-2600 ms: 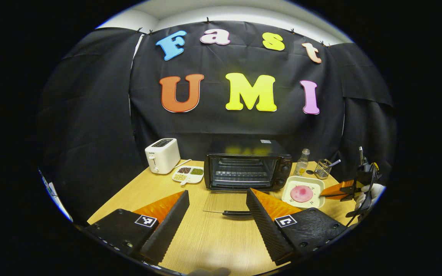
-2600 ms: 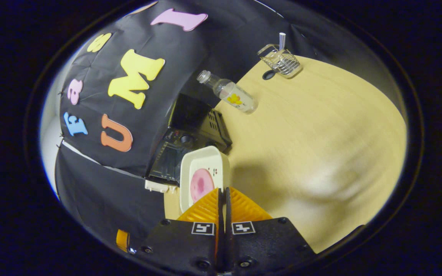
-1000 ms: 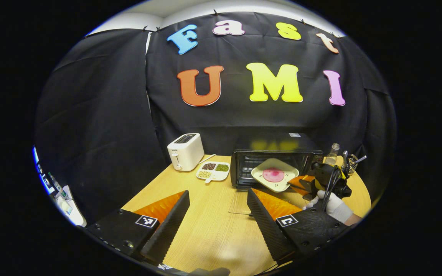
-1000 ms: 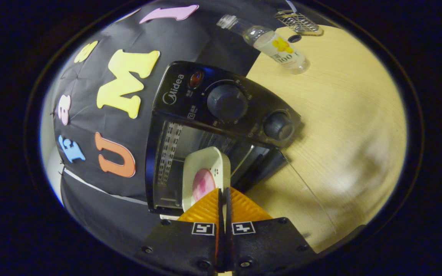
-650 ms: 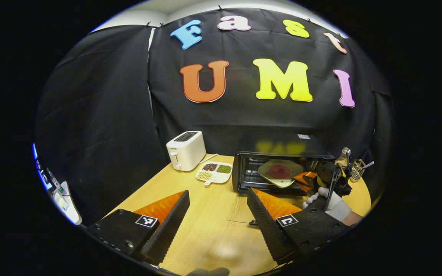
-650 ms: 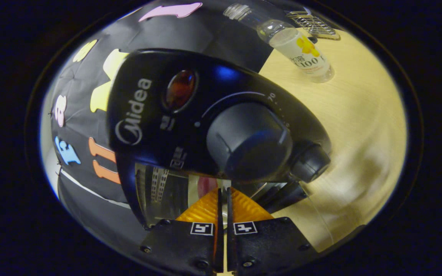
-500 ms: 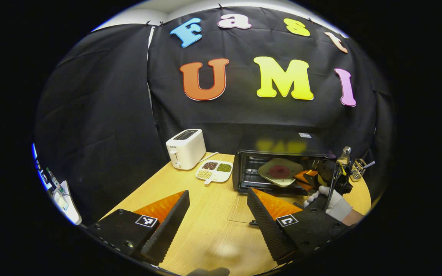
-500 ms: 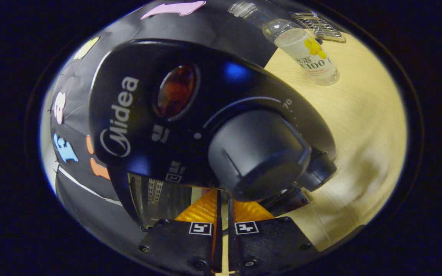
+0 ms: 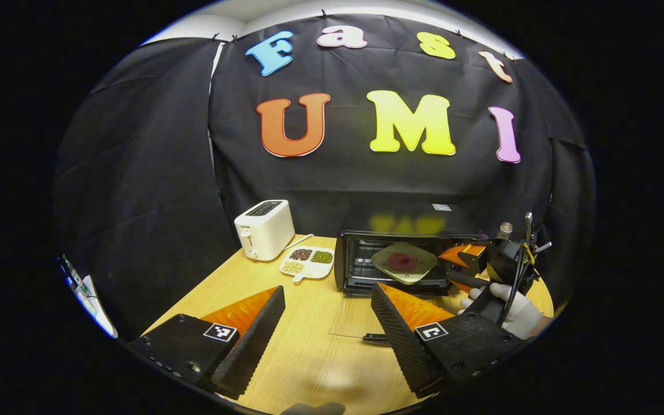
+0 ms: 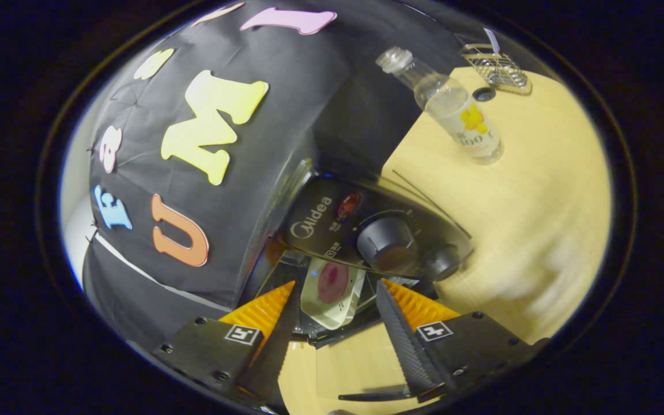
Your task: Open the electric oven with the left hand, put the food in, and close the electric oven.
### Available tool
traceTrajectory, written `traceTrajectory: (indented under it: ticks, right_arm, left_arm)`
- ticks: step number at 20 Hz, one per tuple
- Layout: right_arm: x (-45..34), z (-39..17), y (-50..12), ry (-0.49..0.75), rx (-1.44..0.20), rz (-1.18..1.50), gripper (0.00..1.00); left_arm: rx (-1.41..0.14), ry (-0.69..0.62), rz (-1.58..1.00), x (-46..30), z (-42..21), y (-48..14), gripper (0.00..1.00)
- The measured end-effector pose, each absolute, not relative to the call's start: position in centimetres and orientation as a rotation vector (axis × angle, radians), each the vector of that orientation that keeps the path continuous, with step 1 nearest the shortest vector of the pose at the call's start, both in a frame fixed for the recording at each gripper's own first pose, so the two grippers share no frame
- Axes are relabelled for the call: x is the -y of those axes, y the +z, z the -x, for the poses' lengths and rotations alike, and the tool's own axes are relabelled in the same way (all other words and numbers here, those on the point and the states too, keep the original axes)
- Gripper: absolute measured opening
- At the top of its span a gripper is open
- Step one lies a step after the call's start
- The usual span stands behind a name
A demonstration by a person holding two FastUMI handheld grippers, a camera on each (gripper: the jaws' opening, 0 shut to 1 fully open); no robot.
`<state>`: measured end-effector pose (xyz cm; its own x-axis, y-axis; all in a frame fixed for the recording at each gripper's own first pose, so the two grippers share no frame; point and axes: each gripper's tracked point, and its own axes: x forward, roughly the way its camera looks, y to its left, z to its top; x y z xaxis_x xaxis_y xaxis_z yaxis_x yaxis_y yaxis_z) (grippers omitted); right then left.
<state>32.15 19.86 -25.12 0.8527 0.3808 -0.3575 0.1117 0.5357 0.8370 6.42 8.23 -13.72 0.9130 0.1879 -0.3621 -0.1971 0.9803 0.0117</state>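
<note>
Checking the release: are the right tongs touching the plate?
Apart. The right gripper view shows the right tongs open, gaps either side of the plate.

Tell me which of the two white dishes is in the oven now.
The square plate with the pink food, sitting inside the open oven. The divided dish of beans lies out on the table, between toaster and oven.
</note>
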Motion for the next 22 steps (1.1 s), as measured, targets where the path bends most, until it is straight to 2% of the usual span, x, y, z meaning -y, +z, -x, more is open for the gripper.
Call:
traceTrajectory:
  ticks: [2, 4, 13, 15, 19, 20, 22]
  right_arm:
    - [-18.2, -29.7, -24.0, 0.159, -0.544, -0.966, 0.87]
    - [-16.6, -26.9, -22.9, 0.154, -0.536, -0.914, 0.9]
    - [-9.3, -12.7, -19.7, 0.097, -0.524, -0.586, 0.94]
    - [-6.7, -10.6, -18.7, 0.049, -0.487, -0.534, 0.94]
    - [-2.9, -7.1, -17.9, 0.026, -0.453, -0.377, 0.94]
    - [-2.2, -6.6, -17.8, 0.03, -0.458, -0.349, 1.0]
    - [-1.2, -5.4, -17.2, 0.037, -0.475, -0.328, 1.0]
  left_arm:
    - [-0.357, 0.165, 0.019, -7.7, -5.9, -13.7, 0.96]
    - [-0.347, 0.131, 0.009, -7.1, -5.2, -14.0, 0.96]
    - [-0.396, -0.028, 0.014, -3.3, -0.6, -19.6, 0.96]
    - [-0.417, -0.052, 0.009, -2.5, -0.4, -21.0, 0.96]
    - [-0.462, -0.076, 0.022, -0.7, -0.6, -23.9, 0.96]
    - [-0.467, -0.08, 0.04, 0.0, -0.7, -24.5, 0.96]
    - [-0.508, -0.067, 0.037, 1.0, -0.8, -26.5, 0.96]
